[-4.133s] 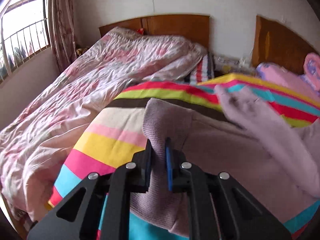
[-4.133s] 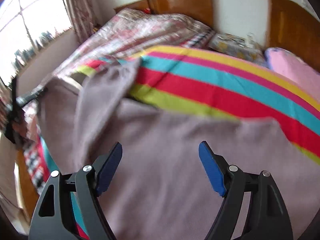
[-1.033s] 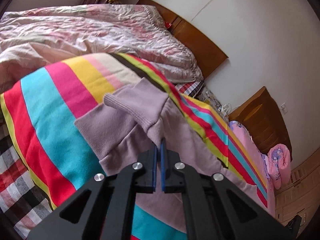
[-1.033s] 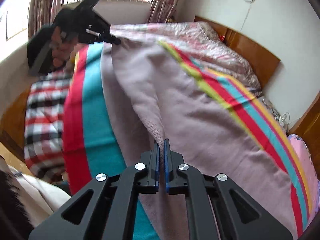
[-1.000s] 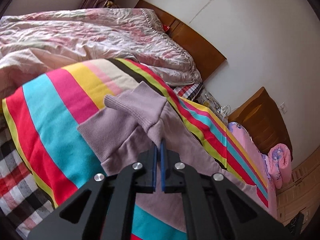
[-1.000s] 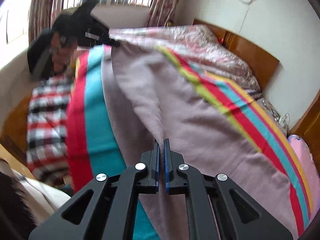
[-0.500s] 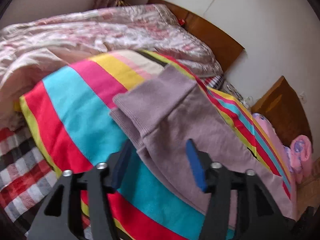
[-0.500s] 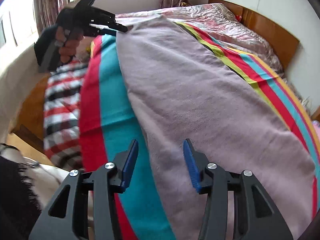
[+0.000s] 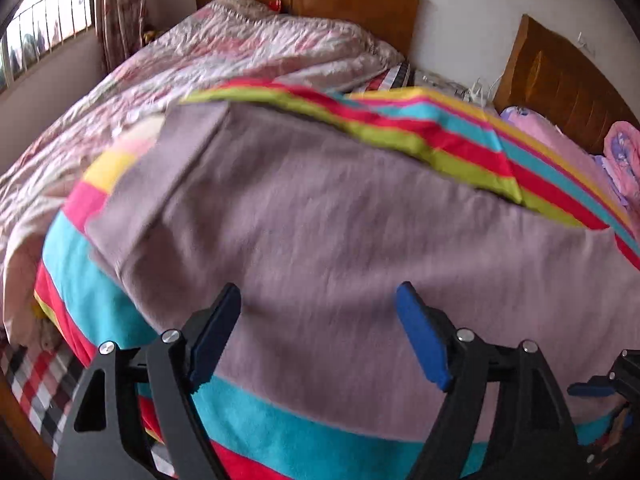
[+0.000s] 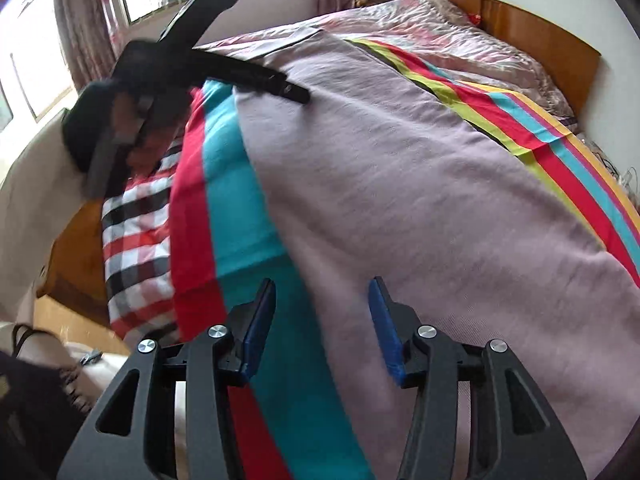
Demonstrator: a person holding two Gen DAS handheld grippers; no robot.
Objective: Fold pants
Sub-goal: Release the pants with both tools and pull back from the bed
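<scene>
Hovering over the pants [image 9: 340, 220], the left claw [image 9: 320, 332] is opening wide, nothing between its pads. At 6 o'clock, the right claw [image 10: 322, 320] is opening too, pinching nothing. The pants lie flat on a striped blanket [image 10: 232, 200]; toward 12 o'clock, a quilt [image 9: 240, 52].

The left claw [image 9: 318, 330] points steeply down, its jaws wide apart and opening, its blue pads [image 9: 420, 338] pressing on nothing. The right claw [image 10: 322, 328] tilts down too, its jaws parted less widely, opening, gripping nothing. In the right wrist view a hand [image 10: 124, 120] grips the left claw's handle.
</scene>
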